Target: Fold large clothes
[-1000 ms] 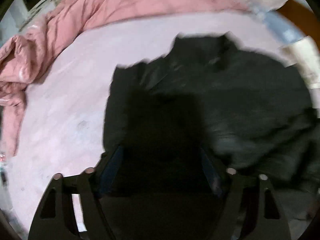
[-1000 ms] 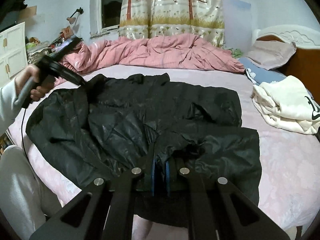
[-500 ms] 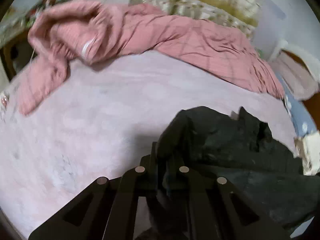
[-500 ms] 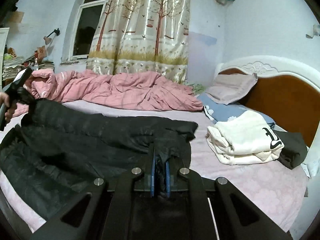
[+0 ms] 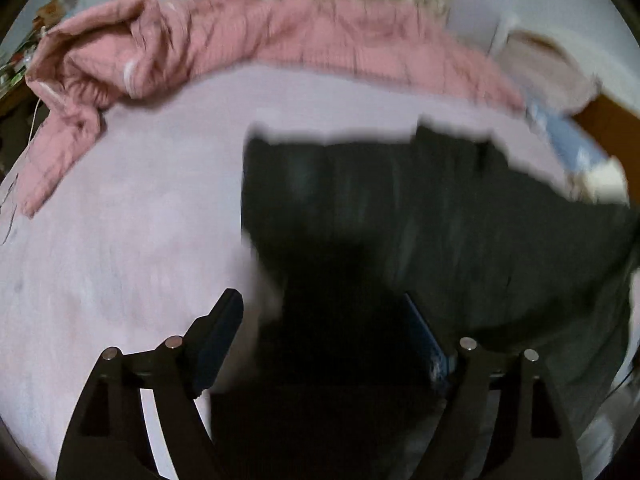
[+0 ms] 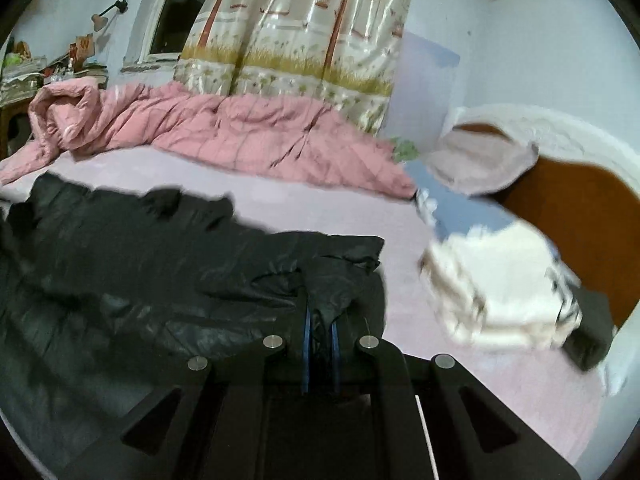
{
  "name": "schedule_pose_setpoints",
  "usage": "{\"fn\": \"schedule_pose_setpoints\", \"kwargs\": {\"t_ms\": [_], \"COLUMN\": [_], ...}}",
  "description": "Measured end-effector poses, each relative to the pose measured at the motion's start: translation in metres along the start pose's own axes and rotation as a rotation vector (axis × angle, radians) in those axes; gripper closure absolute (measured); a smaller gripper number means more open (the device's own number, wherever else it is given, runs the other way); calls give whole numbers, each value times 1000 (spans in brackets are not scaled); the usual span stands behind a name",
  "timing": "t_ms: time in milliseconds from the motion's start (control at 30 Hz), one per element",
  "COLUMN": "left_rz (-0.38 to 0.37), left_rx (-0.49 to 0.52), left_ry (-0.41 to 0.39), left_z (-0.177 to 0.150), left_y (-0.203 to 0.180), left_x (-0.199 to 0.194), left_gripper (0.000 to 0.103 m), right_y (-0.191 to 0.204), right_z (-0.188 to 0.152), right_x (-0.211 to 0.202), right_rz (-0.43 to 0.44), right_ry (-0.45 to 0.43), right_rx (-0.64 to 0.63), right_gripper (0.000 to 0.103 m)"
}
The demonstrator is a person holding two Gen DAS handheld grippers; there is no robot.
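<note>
A large black puffer jacket (image 5: 420,208) lies spread on the pale pink bed sheet (image 5: 120,240). In the left wrist view my left gripper (image 5: 324,320) hangs over the jacket's left edge with its jaws opening wide; dark cloth lies below the gap, and the pads do not press on it. In the right wrist view the jacket (image 6: 120,272) stretches off to the left, and my right gripper (image 6: 320,332) is shut on a pinched fold of its black fabric, lifted slightly off the bed.
A rumpled pink quilt (image 6: 224,132) lies along the far side of the bed under a patterned curtain (image 6: 296,36). A folded white garment (image 6: 500,280) and pillows (image 6: 480,160) sit by the wooden headboard (image 6: 568,208) at the right.
The left gripper, shut on the jacket's edge half a second ago, has let go and spread its jaws over the cloth. The right gripper, still shut on the fabric, has swung towards the headboard.
</note>
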State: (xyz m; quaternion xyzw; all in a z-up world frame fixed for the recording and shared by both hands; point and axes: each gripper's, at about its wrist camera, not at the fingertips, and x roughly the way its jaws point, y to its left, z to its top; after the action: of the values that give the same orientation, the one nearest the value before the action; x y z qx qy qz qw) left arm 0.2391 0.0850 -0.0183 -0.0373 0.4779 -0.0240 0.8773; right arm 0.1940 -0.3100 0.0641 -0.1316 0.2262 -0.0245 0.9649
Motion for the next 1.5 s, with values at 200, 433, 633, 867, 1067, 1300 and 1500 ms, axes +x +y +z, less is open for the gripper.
{"fn": "schedule_pose_setpoints", "kwargs": {"t_ms": [200,433,633,867,1067,1300,1500], "left_rz": [68,170,234,239,265,211,151], "left_rx": [-54,-103,-107,-68,5,39,79], "left_ry": [-13,-90,-135,-261,-448,-582,-627], "left_z": [-20,-14,-19,-32,-48,-77,-96], "left_y": [2,11,17,11,-8,-32,-55], "left_x": [14,21,24,0,-37,-75,-95], "left_gripper": [27,88,68,54,23,4,0], "right_y": [-6,15,-10,-18,-13,-3,-3], "right_z": [25,-33,-37,-45,-59,-72,-76], "right_x": [-7,74,65,36,7,-29,-57], "right_rz": [32,90,55,95,154,168,130], "right_ry": [-64,273,201,172,159,112,35], "right_rx": [53,33,140,175,194,198,212], "right_gripper": [95,71,30,20,18,14,0]}}
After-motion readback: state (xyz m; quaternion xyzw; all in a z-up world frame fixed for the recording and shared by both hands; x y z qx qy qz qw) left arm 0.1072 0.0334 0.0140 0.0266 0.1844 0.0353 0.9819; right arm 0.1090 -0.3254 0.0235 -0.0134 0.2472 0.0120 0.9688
